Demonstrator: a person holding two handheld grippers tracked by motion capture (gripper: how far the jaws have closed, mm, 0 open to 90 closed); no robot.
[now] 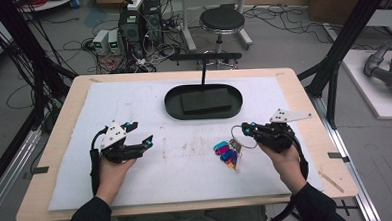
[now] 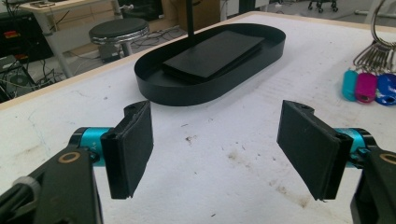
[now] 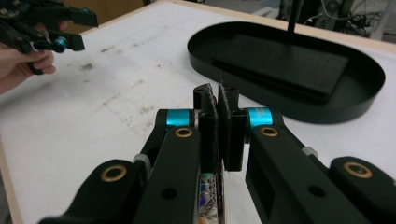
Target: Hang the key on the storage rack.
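Over on the right of the tabletop [image 1: 187, 181], the right hand-held gripper [image 1: 246, 129] is clamped on the key ring [image 1: 241, 138], so lift slow toward the black tray [image 1: 204, 113] to stop the tags [image 1: 226, 154] swinging.

Between the left gripper [image 1: 141, 134] and the bunch of keys [image 1: 229, 151] the white surface [image 1: 186, 166] lies bare, leaving wide room to pass across the middle. Farther back, the black oval tray [image 1: 203, 101] with its upright post [image 1: 203, 72] blocks the centre, though open surface runs to either side of it. The right gripper [image 1: 245, 129], with its jaws pressed together, sits just beside the keys and crowds that corner.
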